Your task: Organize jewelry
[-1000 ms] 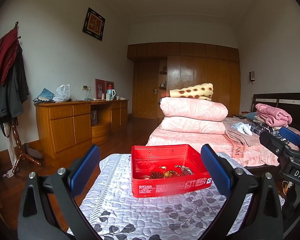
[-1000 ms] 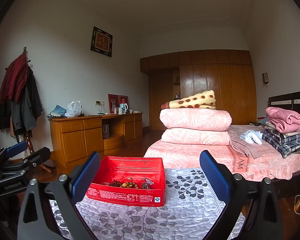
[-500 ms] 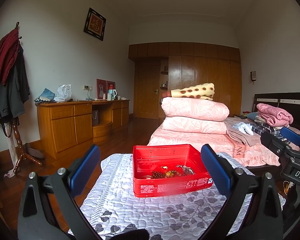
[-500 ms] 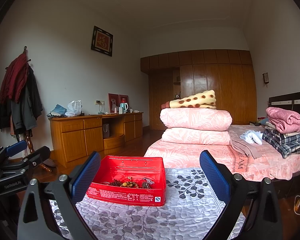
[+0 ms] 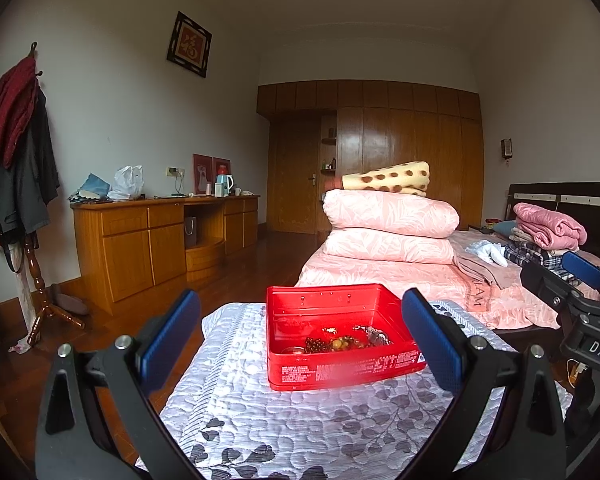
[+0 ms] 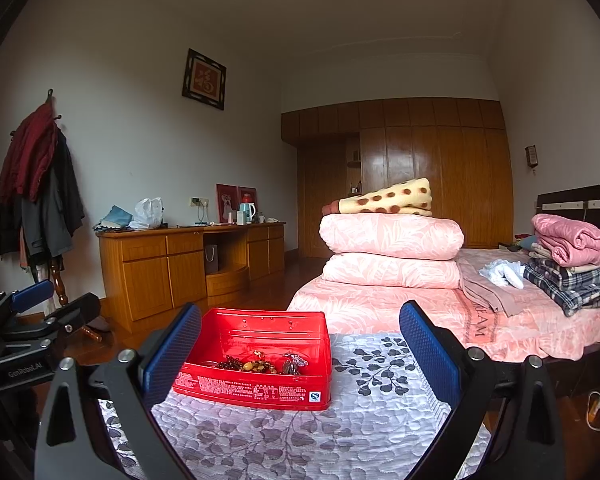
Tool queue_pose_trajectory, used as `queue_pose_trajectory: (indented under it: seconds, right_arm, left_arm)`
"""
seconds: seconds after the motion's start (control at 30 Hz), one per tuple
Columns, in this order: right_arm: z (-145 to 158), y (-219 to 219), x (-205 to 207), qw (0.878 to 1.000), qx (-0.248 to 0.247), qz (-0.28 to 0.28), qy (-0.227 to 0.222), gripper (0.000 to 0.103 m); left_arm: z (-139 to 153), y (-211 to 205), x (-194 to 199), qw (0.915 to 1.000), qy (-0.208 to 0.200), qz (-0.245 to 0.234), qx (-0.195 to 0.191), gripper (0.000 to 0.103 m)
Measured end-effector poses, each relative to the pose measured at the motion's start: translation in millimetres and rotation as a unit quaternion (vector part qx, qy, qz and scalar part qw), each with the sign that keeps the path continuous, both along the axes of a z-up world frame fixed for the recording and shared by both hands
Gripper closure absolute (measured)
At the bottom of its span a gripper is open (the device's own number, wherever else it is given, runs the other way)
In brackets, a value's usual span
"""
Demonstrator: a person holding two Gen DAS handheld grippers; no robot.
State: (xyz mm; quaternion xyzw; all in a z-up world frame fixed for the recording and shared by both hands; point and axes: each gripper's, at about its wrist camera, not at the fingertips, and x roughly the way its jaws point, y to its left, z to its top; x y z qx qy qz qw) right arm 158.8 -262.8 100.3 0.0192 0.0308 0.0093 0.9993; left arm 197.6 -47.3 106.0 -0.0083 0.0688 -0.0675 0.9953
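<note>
Jewelry [image 5: 342,342] in red tin [image 5: 340,372], ahead of both wide-spread grippers

red box [image 5: 342,370]: glossy, smooth
quilted cover [image 5: 260,412]: matt stitched cloth
cabinet [image 5: 148,240]: shiny wood
finger pads [image 6: 428,354]: textured blue

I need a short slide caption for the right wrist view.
Open right gripper faces a red tin of jewelry.
</note>
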Motion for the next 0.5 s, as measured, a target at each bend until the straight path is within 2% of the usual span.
queue_pose_trajectory:
  seconds: [0.5]
  right_arm:
    - [-0.5, -0.2, 1.3, 1.0, 0.0, 0.0, 0.002, 0.006]
  left_arm:
    - [-0.5, -0.1, -2.0, 1.0, -0.001, 0.001, 0.0, 0.006]
